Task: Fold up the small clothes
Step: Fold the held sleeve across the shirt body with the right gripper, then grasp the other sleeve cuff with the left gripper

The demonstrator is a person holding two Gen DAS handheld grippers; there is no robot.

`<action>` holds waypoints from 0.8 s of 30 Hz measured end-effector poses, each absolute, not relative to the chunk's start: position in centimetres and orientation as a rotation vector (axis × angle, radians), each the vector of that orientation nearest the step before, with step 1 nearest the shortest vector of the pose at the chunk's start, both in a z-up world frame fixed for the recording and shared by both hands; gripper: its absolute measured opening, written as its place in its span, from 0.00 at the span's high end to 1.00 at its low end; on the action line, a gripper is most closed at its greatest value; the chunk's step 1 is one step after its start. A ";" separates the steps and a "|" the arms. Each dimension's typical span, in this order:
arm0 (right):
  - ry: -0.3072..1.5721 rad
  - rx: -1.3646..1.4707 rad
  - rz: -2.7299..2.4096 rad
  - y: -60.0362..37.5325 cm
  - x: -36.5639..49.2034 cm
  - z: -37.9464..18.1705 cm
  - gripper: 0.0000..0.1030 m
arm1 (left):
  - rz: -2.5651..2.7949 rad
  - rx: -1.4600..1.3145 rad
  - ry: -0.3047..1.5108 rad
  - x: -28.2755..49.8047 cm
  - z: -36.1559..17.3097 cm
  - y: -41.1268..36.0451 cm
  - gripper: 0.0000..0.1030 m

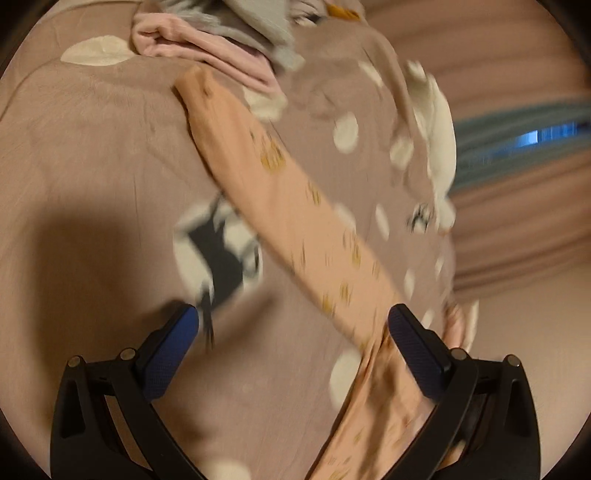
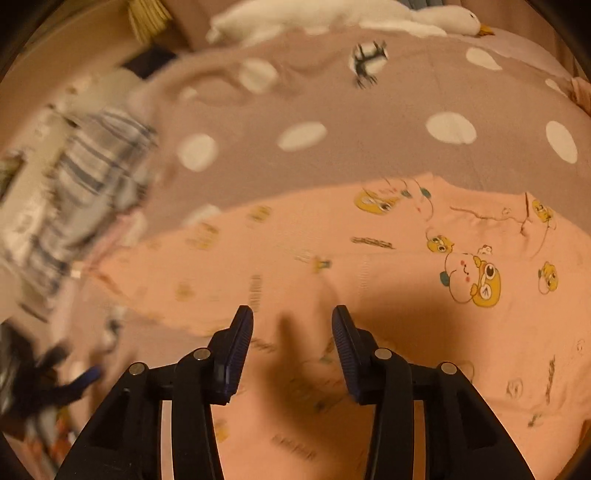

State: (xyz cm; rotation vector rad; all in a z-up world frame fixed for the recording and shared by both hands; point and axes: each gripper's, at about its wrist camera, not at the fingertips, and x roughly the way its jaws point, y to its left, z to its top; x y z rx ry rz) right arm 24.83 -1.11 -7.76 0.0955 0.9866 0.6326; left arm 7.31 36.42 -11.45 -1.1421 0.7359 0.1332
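Early on, I'd say: peach top (image 2: 369, 258) lies spread on the dotted blanket (image 2: 369, 147) w/ no fold showing, left gripper (image 1: 293, 325) jaws wide apart over its sleeve, right gripper (image 2: 291, 325) jaws apart above the body, pile of clothes (image 1: 207, 40) left, hem cut off, motion blur.

Warm, dim light falls on a bed under a mauve cover (image 2: 369, 147) with white dots. A white goose plush (image 2: 332, 18) lies along its far edge. Pinkish curtains (image 1: 517, 221) hang beside it, a blue gap (image 1: 554, 138) showing between them.
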 end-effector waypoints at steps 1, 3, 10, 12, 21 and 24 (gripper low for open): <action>0.975 0.101 0.646 -1.7 24.2 -7.4 0.57 | 0.157 -1.187 0.709 7.7 -11.9 37.9 0.00; 0.957 0.116 0.668 -3.0 22.6 -6.8 0.57 | 0.216 -1.210 0.685 8.4 -12.3 39.6 0.00; 0.954 0.143 0.645 -6.8 20.4 -7.2 0.56 | 0.352 -1.200 0.632 10.7 -12.3 43.3 0.02; 0.963 0.157 0.631 -7.5 20.2 -7.4 0.56 | 0.382 -1.190 0.627 11.2 -12.0 43.7 0.02; 0.984 0.237 0.561 -10.1 18.4 -8.8 0.56 | 0.478 -1.172 0.630 11.4 -12.4 45.2 0.37; 0.981 0.265 0.560 -10.6 17.8 -8.9 0.56 | 0.501 -1.176 0.659 11.4 -12.9 45.8 0.66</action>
